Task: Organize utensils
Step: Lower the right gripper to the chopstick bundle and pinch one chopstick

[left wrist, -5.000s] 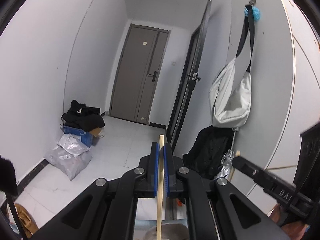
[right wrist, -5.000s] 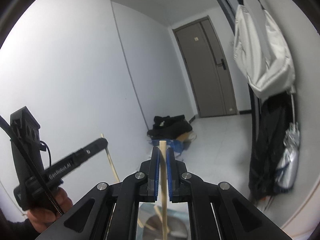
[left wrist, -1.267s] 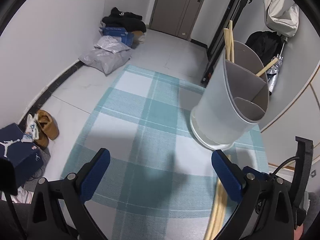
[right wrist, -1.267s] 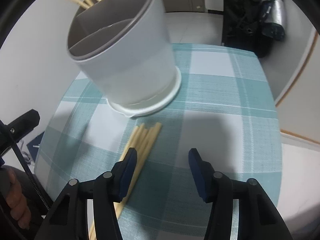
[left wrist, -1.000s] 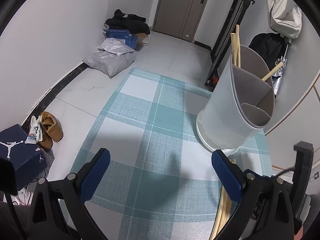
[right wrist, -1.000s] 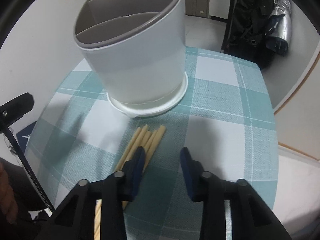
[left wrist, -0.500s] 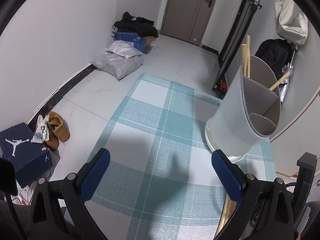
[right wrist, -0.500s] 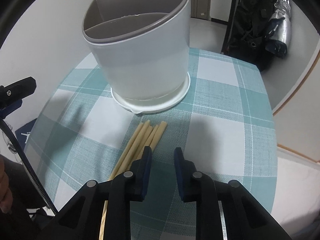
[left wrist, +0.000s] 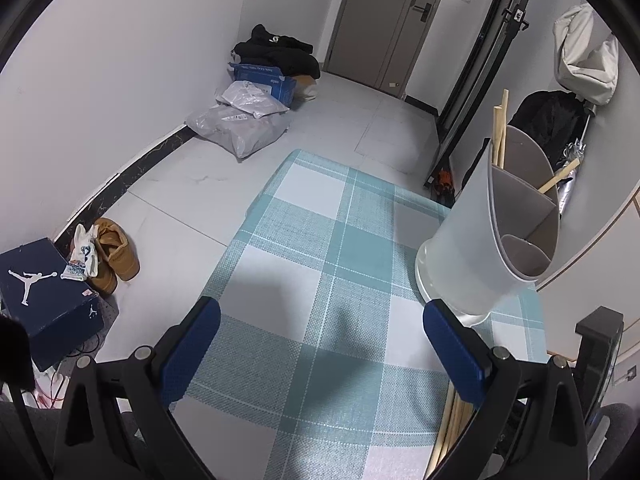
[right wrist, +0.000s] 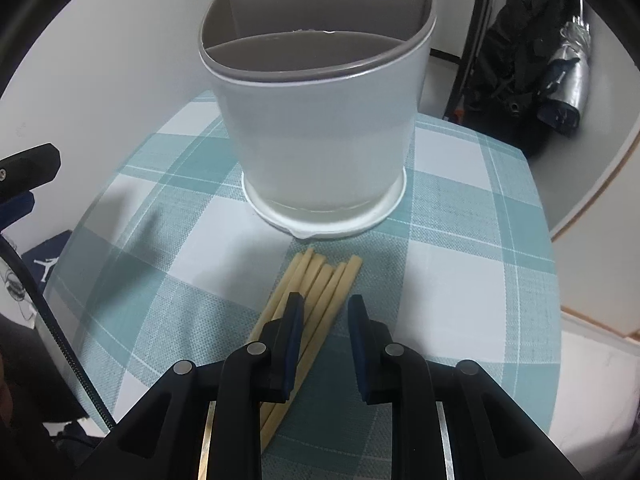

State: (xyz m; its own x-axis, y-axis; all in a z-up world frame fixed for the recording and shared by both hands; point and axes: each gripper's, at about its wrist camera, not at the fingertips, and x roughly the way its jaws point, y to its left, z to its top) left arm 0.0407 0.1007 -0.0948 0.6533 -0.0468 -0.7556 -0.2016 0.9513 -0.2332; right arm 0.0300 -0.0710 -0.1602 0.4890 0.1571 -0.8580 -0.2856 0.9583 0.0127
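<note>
The right gripper (right wrist: pixel 322 312) is down low over the bundle of chopsticks (right wrist: pixel 320 288) now, and its jaws stand partly apart with nothing between them. One blue pad sits over the left side of the bundle, the other just off its right edge. The sticks lie side by side on the checked tablecloth (right wrist: pixel 460 280), their blunt ends just short of the base of the white utensil holder (right wrist: pixel 320 120).

Over on the other side, the left gripper (left wrist: pixel 320 344) hangs wide open above bare cloth, holding nothing. From its view the holder stands to the right, with a few sticks already upright in the back compartments; the front compartment looks empty.

How will these handle? They look like plain pale wood or bamboo: light, stiff, thin, and smooth enough to roll. Packed this close, the risk is pinching two at once or nudging the neighbours out of line. The outermost stick on the right looks like the easiest one to separate. A grip near the thick end should leave enough length to swing it upright, though a hold too far from the middle may let it pivot in the pads.
</note>
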